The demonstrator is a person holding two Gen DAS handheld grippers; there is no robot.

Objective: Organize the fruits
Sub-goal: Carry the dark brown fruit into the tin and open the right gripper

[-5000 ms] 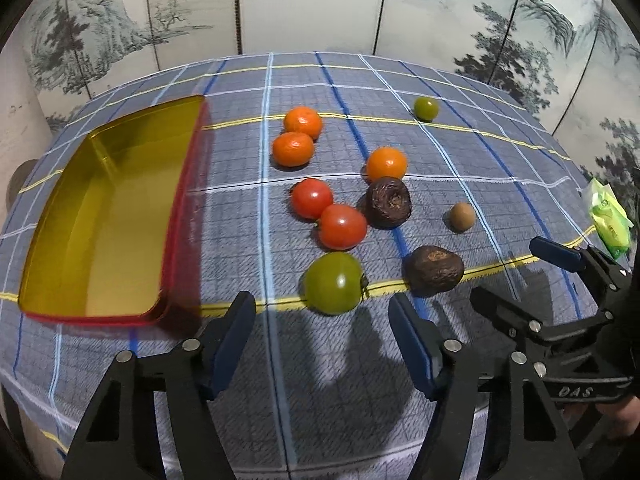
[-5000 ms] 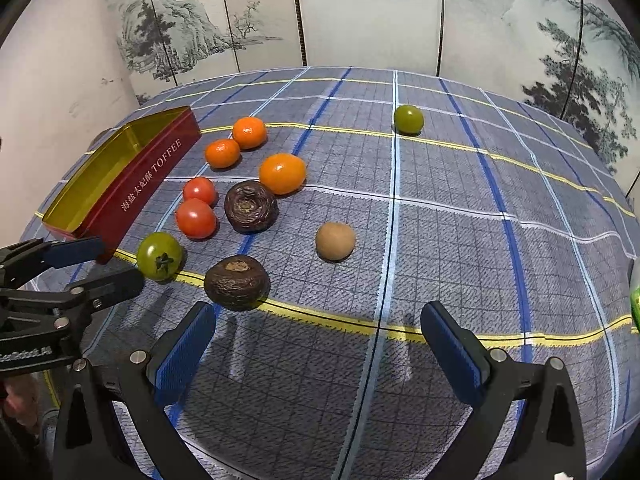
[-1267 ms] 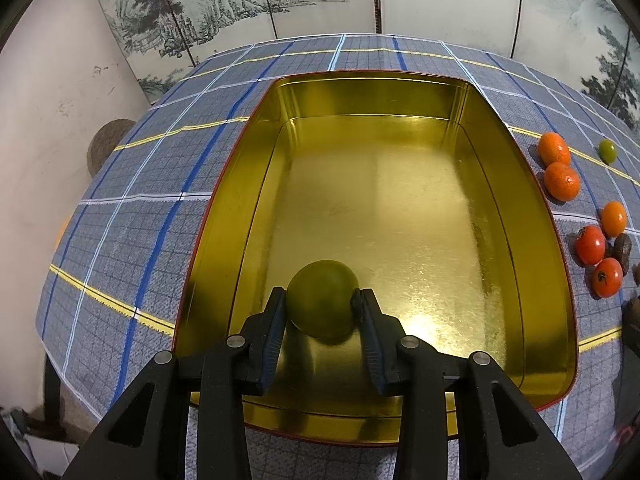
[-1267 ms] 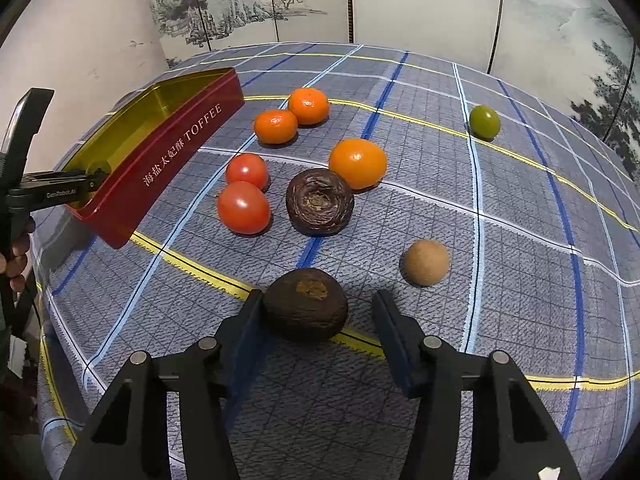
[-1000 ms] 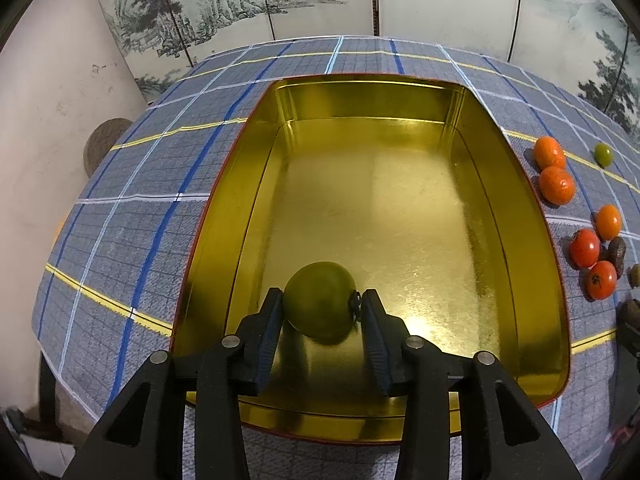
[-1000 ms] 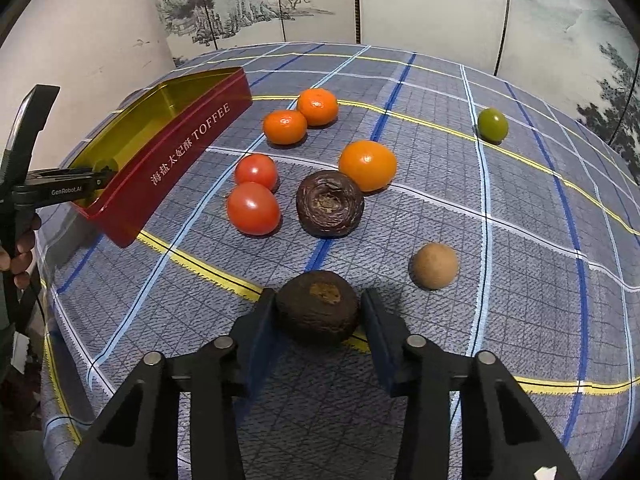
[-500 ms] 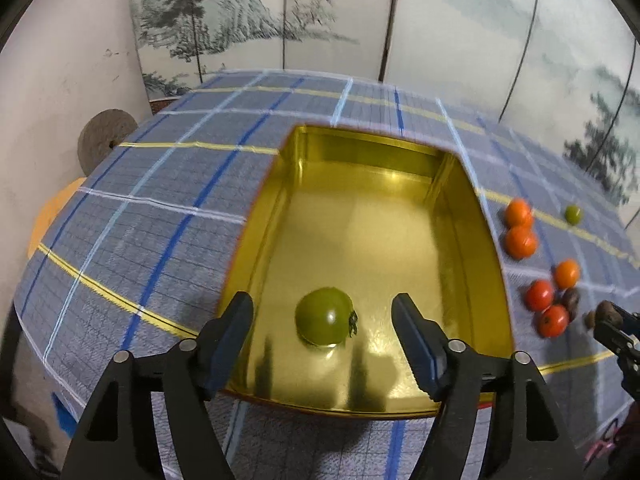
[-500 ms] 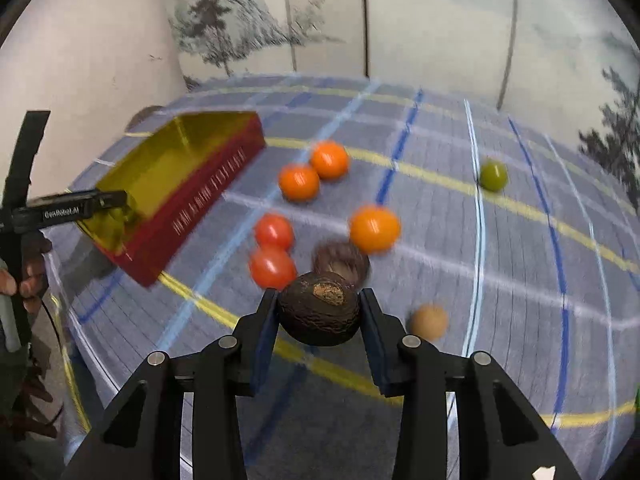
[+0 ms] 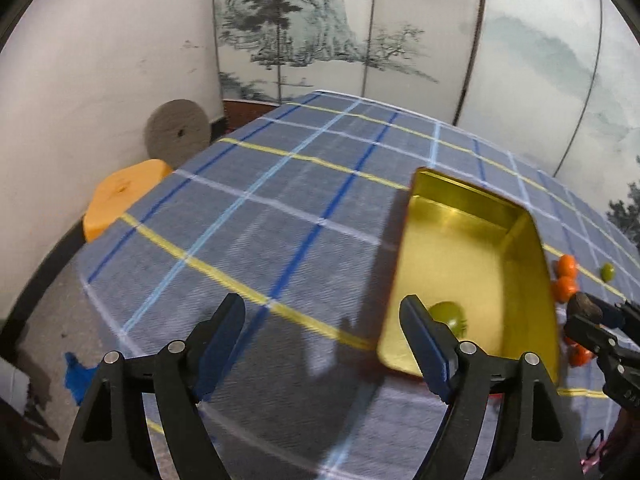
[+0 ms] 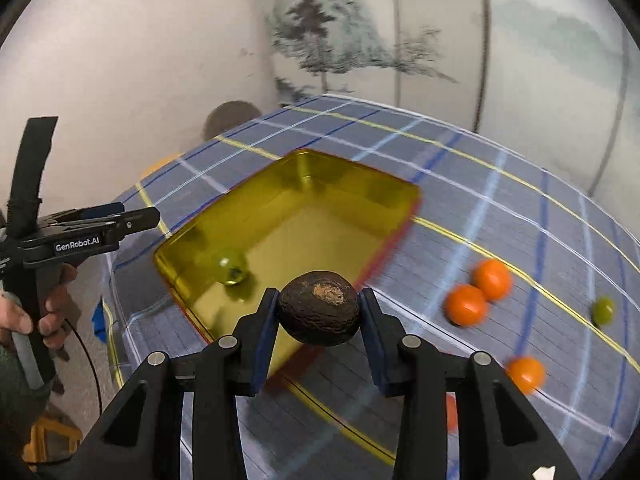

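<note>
A gold-lined red tin [image 9: 500, 240] [image 10: 320, 184] lies on the checked tablecloth with a green tomato [image 9: 448, 314] [image 10: 231, 266] inside near its front end. My left gripper [image 9: 324, 340] is open and empty, held above the cloth left of the tin. My right gripper [image 10: 318, 312] is shut on a dark brown wrinkled fruit [image 10: 318, 308] and holds it in the air just over the tin's near right rim. That fruit also shows at the right of the left wrist view [image 9: 585, 305].
Two oranges [image 10: 478, 292], a third orange [image 10: 525, 374] and a small green fruit [image 10: 603, 310] lie on the cloth right of the tin. An orange stool [image 9: 124, 196] and a grey disc [image 9: 178, 136] stand by the wall beyond the table's left edge.
My left gripper has let go of the green tomato, opened wide and pulled back to the left. My right gripper closed on the brown fruit, lifted it and carried it left to the tin.
</note>
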